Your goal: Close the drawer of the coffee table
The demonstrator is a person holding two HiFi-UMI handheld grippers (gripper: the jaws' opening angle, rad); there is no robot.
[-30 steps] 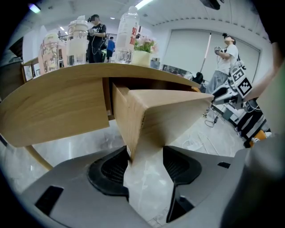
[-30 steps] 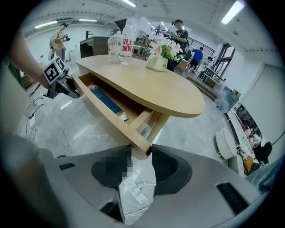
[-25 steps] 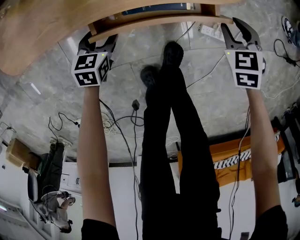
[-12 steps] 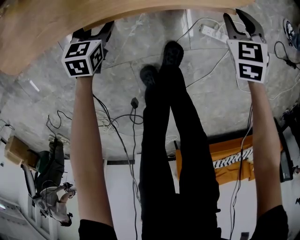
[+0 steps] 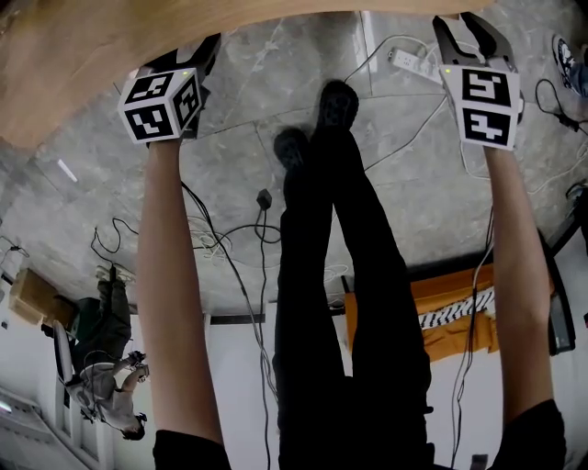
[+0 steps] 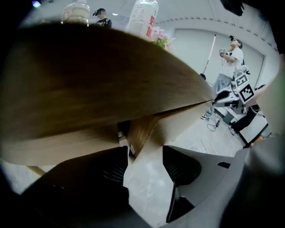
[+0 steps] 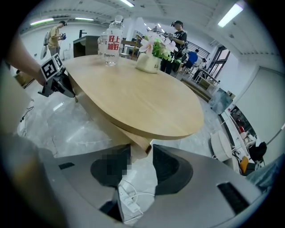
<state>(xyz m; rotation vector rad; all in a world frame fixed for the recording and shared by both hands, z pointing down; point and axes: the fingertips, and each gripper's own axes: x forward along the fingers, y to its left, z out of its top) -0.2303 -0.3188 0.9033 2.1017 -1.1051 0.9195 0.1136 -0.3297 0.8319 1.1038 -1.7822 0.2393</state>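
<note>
The oval wooden coffee table (image 5: 83, 55) fills the top left of the head view, and no drawer shows beyond its edge there. My left gripper (image 5: 190, 55) reaches under that edge, its fingertips partly hidden by the top. My right gripper (image 5: 459, 26) stands at the table's edge on the right. In the left gripper view a wooden corner of the drawer (image 6: 141, 129) lies just beyond the open left gripper (image 6: 144, 153). In the right gripper view the drawer's corner (image 7: 140, 143) sits just past the open right gripper (image 7: 141, 153). Nothing is between either pair of jaws.
The person's legs and shoes (image 5: 335, 106) stand between the arms. A white power strip (image 5: 409, 62) and cables (image 5: 230, 240) lie on the grey floor. A water bottle (image 7: 113, 42) and a flower vase (image 7: 150, 57) stand on the table top. An orange object (image 5: 450, 312) lies behind.
The drawer front that stuck out under the table edge a second ago has gone out of sight beneath the top. Both grippers moved toward the table with it.
</note>
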